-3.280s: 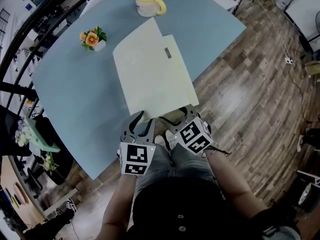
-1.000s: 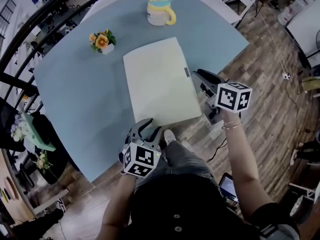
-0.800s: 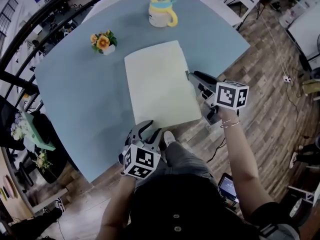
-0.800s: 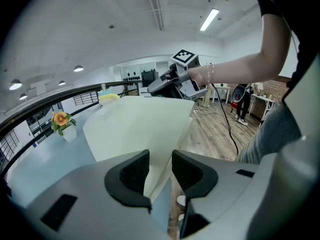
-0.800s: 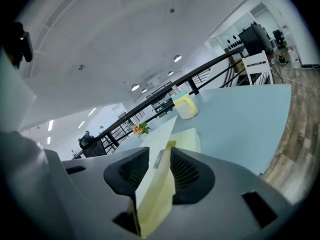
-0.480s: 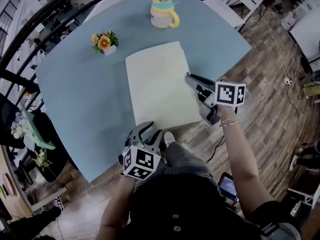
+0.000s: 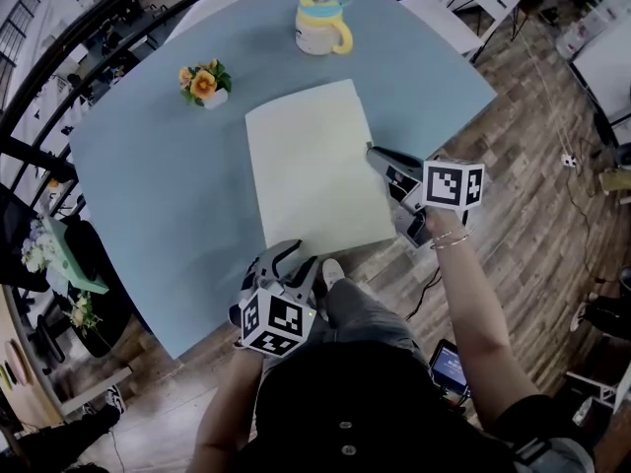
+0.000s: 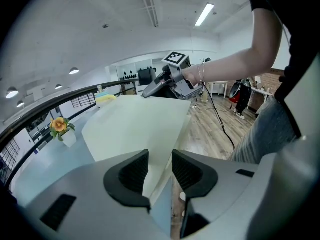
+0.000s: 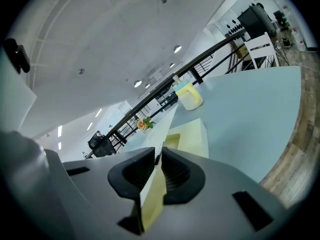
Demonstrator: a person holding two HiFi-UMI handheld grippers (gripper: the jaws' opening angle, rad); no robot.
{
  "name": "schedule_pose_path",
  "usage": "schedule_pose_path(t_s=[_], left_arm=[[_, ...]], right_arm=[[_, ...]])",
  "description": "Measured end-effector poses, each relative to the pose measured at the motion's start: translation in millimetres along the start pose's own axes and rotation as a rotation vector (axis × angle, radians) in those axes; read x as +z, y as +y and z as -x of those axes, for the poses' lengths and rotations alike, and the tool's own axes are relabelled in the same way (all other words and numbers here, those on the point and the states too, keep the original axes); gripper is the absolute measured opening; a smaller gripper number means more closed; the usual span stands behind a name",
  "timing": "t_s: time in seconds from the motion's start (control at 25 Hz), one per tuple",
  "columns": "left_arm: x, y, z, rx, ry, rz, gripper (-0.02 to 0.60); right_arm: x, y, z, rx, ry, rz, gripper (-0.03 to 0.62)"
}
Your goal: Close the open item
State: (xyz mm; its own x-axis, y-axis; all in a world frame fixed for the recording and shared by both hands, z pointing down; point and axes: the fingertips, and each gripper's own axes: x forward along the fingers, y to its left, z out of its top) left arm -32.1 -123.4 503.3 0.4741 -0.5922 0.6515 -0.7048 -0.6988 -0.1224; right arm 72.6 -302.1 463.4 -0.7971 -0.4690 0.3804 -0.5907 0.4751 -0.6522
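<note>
Left gripper: my left gripper (image 7: pixel 284 256) is nearest me at the counter's near edge, jaws spread. The near corner of the folder lies just ahead between them, but neither pad presses it.

Right gripper: my right gripper (image 7: pixel 374 152) is a little further out on the folder's right side. Its jaws have just been closing and now pinch the thin right edge of the cover between the pads.

Folder, place: the pale yellow-green flat card folder (image 7: pixel 311 166) lies on the light blue counter (image 7: pixel 148 195). It runs from just ahead of my left gripper away across the counter, its long right edge at my right gripper's tips.

Progress: from above it reads as one flat rectangle, so I judge the cover is swung over and the closing nearly done. What seems left is to lay the pinched edge fully down and let go.

Folder, look: plain, matt and unmarked on top, thin and probably bendy. At my right gripper the edge stands slightly off the yellow layer beneath.

Further off: beyond the folder and to the left of both grippers is a small white pot of orange flowers (image 7: pixel 202 82). Furthest out, straight ahead, is a yellow mug with a blue lid (image 7: pixel 320 13).
</note>
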Motion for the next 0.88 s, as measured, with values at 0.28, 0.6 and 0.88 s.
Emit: schedule_pose_path(t_s=[0.28, 0.6, 0.88], left_arm=[[3.5, 4.0, 2.6, -0.049, -0.033, 0.157, 0.133], [16.5, 11.3, -0.1, -0.026, -0.053, 0.146, 0.133], [28.7, 29.8, -5.8, 0.023, -0.05, 0.099, 0.133]], right_arm=[[-0.1, -5.8, -0.2, -0.024, 0.017, 0.013, 0.042], [-5.2, -18.0, -1.9, -0.076, 0.031, 0.028, 0.043], [-13.0, -25.9, -2.9, -0.082, 0.035, -0.009, 0.043]])
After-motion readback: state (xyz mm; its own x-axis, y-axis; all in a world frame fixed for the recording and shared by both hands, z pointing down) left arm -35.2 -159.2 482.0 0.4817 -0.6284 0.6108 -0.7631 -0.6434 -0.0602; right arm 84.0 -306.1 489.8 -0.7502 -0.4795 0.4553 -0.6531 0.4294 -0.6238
